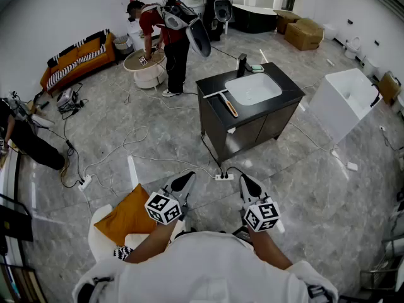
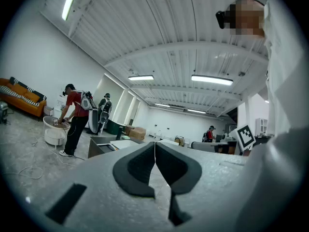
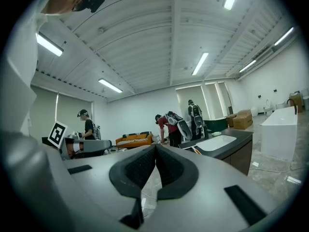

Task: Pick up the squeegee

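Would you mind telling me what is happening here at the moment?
A person stands back from the vanity, holding the left gripper and right gripper level, both shut and empty. The squeegee lies untouched on its top, beside the basin. Someone in a red shirt works at a round table farther back.

A dark vanity counter (image 1: 287, 88) bears a white basin (image 1: 254, 88), a black faucet (image 1: 242, 64) and the squeegee (image 1: 225, 101) beside the basin.
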Tool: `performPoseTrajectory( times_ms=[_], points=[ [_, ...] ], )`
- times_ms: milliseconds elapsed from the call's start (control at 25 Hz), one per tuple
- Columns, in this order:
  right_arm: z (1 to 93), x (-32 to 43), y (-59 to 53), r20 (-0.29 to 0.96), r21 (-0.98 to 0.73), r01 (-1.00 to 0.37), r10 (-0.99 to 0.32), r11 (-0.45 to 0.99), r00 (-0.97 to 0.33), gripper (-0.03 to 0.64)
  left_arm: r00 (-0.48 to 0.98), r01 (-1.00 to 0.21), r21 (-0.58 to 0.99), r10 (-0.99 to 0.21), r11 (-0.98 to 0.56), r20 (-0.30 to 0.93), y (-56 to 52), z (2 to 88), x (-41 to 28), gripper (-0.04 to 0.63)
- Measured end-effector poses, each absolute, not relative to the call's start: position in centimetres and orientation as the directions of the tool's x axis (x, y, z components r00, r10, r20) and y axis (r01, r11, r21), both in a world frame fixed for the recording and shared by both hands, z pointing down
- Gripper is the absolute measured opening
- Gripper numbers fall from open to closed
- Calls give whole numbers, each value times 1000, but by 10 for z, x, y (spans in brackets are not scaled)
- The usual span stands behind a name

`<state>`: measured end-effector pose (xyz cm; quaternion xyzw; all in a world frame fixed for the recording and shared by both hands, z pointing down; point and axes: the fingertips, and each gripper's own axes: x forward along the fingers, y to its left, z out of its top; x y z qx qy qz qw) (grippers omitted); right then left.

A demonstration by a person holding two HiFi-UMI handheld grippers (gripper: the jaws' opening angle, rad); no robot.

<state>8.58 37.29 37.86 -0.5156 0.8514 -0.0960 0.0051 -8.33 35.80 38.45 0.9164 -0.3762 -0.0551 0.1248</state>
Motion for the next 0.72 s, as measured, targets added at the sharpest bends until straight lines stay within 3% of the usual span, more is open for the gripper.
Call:
performPoseTrajectory(
  times_ms=[720],
  points=[
    [405,124,375,48,-269,-842,-866,468,-497,15,692,-701,272,-721,-660,34,358,408,-55,17]
  ],
)
